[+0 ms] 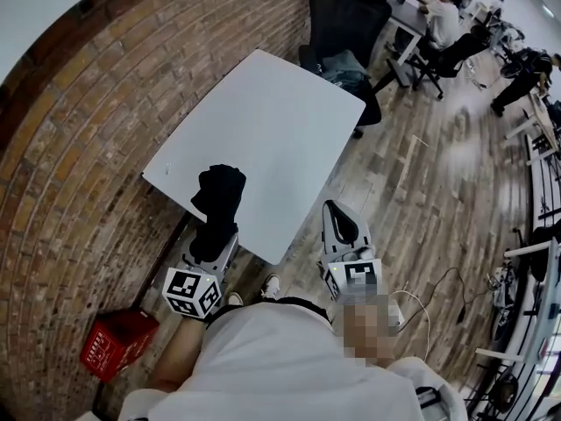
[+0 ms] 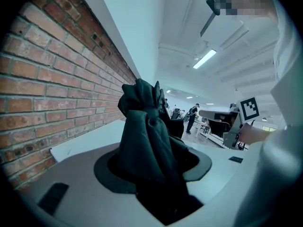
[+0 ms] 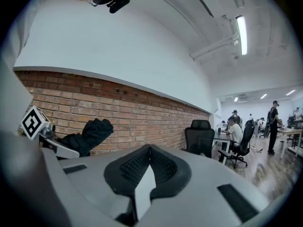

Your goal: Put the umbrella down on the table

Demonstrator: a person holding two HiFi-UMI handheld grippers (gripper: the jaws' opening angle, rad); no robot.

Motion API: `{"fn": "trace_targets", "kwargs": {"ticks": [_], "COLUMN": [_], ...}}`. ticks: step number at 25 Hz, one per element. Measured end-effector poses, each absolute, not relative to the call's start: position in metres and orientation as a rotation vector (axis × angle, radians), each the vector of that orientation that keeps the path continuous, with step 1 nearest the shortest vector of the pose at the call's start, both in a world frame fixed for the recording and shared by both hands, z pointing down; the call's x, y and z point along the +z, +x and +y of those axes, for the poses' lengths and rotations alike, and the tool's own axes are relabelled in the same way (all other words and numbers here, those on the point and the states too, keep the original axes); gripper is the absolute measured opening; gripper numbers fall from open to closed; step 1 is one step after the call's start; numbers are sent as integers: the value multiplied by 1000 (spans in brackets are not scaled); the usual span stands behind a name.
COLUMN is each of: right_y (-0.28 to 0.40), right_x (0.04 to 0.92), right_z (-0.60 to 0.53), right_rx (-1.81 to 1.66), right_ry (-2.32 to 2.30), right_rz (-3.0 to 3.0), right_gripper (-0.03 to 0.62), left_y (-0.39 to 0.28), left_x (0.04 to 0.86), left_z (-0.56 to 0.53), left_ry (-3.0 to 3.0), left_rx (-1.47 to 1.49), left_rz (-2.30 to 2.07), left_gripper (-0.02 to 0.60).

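Note:
The umbrella (image 1: 219, 196) is black, folded and bunched. My left gripper (image 1: 213, 235) is shut on its lower part, and its top sticks out over the near edge of the white table (image 1: 272, 121). In the left gripper view the dark fabric (image 2: 147, 136) fills the space between the jaws, with the table top (image 2: 90, 136) beyond it. My right gripper (image 1: 342, 226) is off the table's near edge, over the floor, to the right of the left one. Its jaws meet at the tips (image 3: 149, 150) with nothing between them. The umbrella (image 3: 87, 136) also shows at that view's left.
A brick wall (image 1: 79, 147) runs along the table's left side. A red crate (image 1: 117, 342) stands on the floor at the lower left. A black office chair (image 1: 346, 20) is at the table's far end. People sit at desks (image 1: 443, 20) farther back. Cables (image 1: 429, 301) lie on the wooden floor.

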State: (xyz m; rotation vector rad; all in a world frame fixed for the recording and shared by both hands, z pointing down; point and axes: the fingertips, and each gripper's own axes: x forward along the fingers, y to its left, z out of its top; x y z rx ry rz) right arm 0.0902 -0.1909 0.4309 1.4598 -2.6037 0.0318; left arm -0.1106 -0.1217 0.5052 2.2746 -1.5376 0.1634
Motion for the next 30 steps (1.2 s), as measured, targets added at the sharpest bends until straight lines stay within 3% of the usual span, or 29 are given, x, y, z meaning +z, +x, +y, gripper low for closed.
{"fn": "trace_targets", "kwargs": {"ticks": [30], "right_y": [130], "right_x": [455], "right_z": [-214], "right_rx": [88], "right_ry": [1488], "right_rz": [-2505], "right_gripper": [20], "left_y": [-108], "left_x": [632], "left_z": [-314], "left_ry": [2139], "left_rx": [506], "left_rz": [-1455], "left_gripper": [235]}}
